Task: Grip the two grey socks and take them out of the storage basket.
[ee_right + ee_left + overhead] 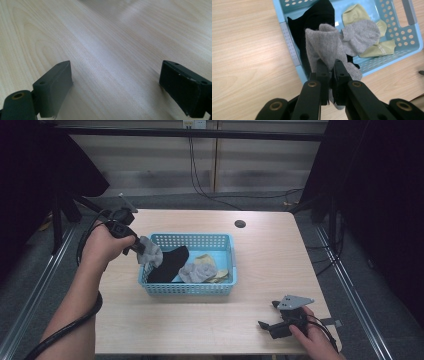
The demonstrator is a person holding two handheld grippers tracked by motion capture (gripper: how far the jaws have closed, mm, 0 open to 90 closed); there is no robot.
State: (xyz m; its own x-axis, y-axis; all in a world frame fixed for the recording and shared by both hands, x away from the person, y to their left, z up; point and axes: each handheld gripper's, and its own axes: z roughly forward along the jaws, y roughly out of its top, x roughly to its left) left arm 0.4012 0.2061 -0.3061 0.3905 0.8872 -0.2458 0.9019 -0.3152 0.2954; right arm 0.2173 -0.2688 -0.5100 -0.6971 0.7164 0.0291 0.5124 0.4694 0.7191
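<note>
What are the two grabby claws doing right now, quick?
Left gripper: closed, pinching a grey sock at the left edge of the blue basket.
Right gripper: open, holding nothing, low over the wooden table.

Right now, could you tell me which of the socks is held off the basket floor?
The grey sock clamped in the left tongs; the other grey sock, black sock and yellow ones lie in the blue basket.
</note>
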